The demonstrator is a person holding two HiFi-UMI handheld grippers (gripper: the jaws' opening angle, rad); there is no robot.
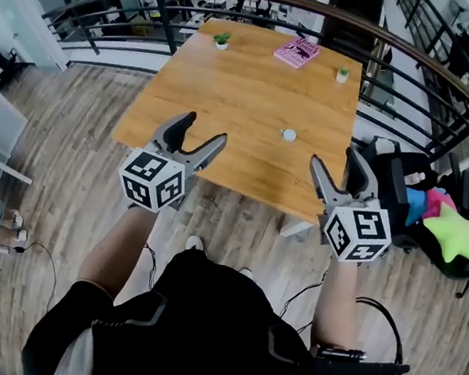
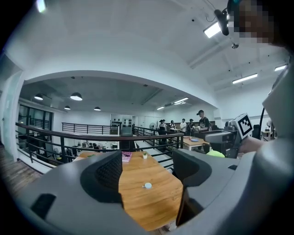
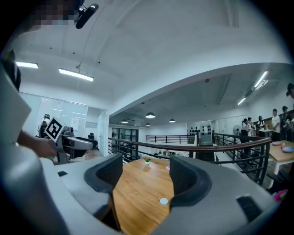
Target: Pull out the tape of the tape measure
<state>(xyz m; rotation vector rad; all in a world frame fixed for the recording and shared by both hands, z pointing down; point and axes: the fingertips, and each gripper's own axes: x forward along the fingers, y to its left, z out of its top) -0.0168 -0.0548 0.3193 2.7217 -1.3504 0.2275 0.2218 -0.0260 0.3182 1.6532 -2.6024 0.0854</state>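
Observation:
A small round white tape measure (image 1: 288, 134) lies on the wooden table (image 1: 237, 98), right of the middle. It also shows between the jaws in the left gripper view as the tape measure (image 2: 147, 185) and low in the right gripper view as the tape measure (image 3: 163, 200). My left gripper (image 1: 205, 133) is open over the table's near left edge, with nothing in it. My right gripper (image 1: 336, 158) is open at the near right edge, also holding nothing. Both are well short of the tape measure.
A pink book (image 1: 296, 52) and two small potted plants (image 1: 222, 41) (image 1: 342, 74) sit at the table's far end. A curved dark railing (image 1: 420, 57) runs behind and right of the table. Chairs with colourful cushions (image 1: 446, 225) stand at the right.

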